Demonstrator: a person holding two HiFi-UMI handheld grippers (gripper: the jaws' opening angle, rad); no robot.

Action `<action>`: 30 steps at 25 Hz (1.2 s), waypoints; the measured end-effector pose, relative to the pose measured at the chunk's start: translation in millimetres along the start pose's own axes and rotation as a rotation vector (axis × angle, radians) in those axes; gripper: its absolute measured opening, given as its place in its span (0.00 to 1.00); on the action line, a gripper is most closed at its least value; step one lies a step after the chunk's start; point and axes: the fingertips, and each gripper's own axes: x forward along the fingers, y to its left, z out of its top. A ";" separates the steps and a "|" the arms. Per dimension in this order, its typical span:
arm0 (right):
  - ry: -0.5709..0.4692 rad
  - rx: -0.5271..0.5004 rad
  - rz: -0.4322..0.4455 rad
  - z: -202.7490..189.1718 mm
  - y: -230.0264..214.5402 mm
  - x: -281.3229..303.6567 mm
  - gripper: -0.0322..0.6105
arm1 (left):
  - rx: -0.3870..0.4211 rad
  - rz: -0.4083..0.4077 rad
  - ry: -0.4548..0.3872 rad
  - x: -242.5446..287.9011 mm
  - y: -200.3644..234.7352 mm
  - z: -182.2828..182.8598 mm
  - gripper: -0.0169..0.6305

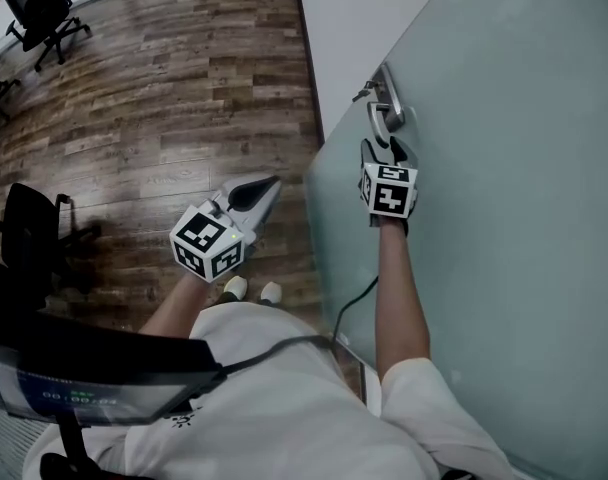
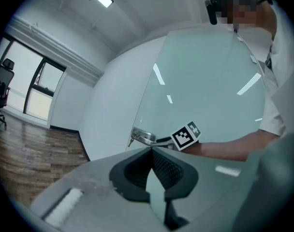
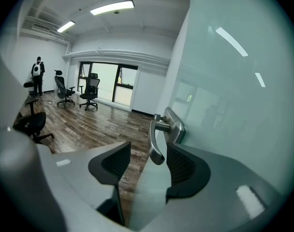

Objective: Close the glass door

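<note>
The frosted glass door fills the right side of the head view, with its metal lever handle at the door's edge. My right gripper is just below the handle. In the right gripper view it stands open, and the lever hangs between the jaws, nearer the right pad, with a gap on both sides. My left gripper is held away from the door over the floor; its jaws are shut on nothing. The left gripper view shows the handle and the right gripper's marker cube.
A white wall meets the door's edge beside the handle. Wood floor spreads to the left, with office chairs far off and one close by. A person stands far across the room near more chairs.
</note>
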 end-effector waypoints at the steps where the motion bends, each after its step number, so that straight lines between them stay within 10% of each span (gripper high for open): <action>1: 0.012 -0.001 -0.008 -1.1 -0.4 4.3 0.41 | 0.002 -0.005 0.000 2.2 -2.9 -0.1 0.03; 10: 0.100 -0.008 -0.040 -8.5 1.9 31.0 0.40 | -0.004 -0.003 0.001 -1.7 -4.6 -2.0 0.03; 12: 0.097 0.016 -0.069 -9.2 -9.2 30.3 0.22 | -0.008 0.006 0.003 -2.9 -3.3 -1.6 0.03; 30: 0.093 0.037 -0.020 -14.0 -12.7 29.2 0.20 | -0.007 0.027 0.015 -15.5 5.6 -8.3 0.03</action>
